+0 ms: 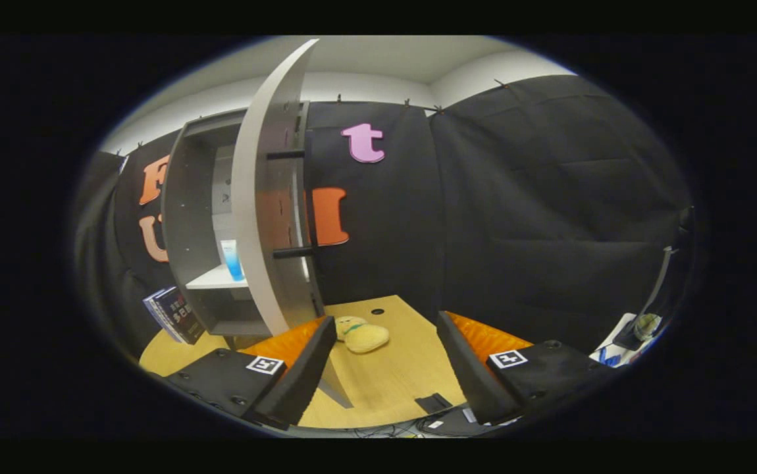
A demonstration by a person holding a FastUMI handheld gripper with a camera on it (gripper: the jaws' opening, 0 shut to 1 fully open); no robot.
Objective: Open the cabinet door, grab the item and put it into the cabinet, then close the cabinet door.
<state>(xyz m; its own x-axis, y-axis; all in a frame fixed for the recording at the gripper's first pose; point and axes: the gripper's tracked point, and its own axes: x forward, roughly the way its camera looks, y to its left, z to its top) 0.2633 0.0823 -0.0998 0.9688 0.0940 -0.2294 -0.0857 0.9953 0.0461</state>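
Hand-held gripper [385,368]: fingers spread wide apart, nothing between them, poised above the near part of the worktop [391,388].

Plush toy [360,334]: yellow, soft, with a green band at the neck; lying on the worktop just beyond the left finger, between the two fingers and farther off, touching neither.

Cabinet [187,224]: grey, standing at the far left of the worktop against the booth wall. Interior open to view, with a white shelf [214,280] partway down.

Cabinet door [260,197]: pale grey, swung open toward the near side, edge-on, with two dark bar fittings [289,252] on its right face, one high and one lower. Lower edge reaching down close by the left finger; contact not determinable.

Tube [232,259]: white above, blue below, upright on the cabinet shelf, partly behind the door.

Books [174,315]: dark-covered, leaning tilted at the left foot of the cabinet.

Worktop: light wood, with a small dark round hole [377,311] far behind the plush toy.

Dark flat item [432,403]: at the near edge of the worktop, beside the right finger; kind not determinable.
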